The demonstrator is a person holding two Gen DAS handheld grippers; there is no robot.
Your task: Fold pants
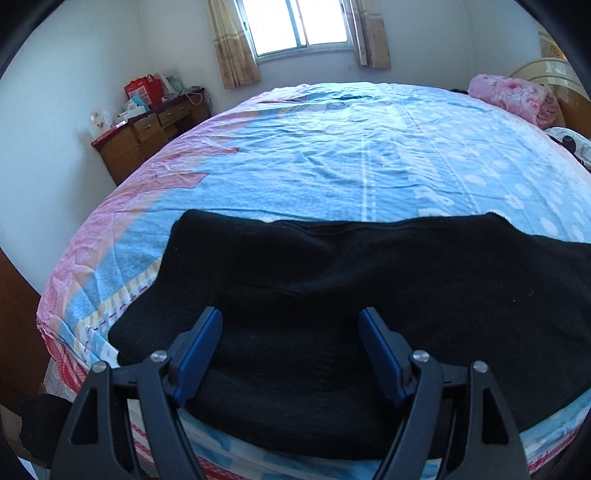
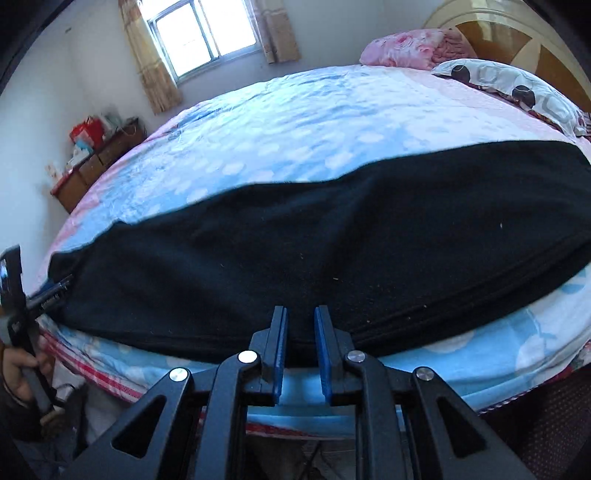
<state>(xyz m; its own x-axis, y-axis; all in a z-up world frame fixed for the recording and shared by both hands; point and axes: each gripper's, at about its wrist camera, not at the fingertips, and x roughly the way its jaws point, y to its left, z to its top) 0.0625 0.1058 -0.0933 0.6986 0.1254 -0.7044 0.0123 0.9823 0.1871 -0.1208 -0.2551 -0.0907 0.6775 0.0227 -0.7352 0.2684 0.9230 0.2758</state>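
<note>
A: Pants location?
B: Black pants (image 1: 332,295) lie flat along the near edge of the bed (image 1: 332,155), long side running left to right. Right wrist view shows the same pants (image 2: 314,236) stretched across the blue-and-pink sheet.
A: Left gripper?
B: Left gripper (image 1: 291,317) has its jaws spread wide, blue pads over the cloth at the near edge, nothing pinched. Contact with the fabric, can't tell.
A: Right one?
B: Right gripper (image 2: 300,314) has jaws close together but a gap shows between the pads, tips at the near hem of the pants. Whether cloth sits in that gap, can't tell.
A: Background?
B: Window (image 1: 295,26) with curtains, wooden dresser (image 1: 147,136) on the left, pink blanket (image 1: 513,96) and a spotted pillow (image 2: 517,88) at the head end.
</note>
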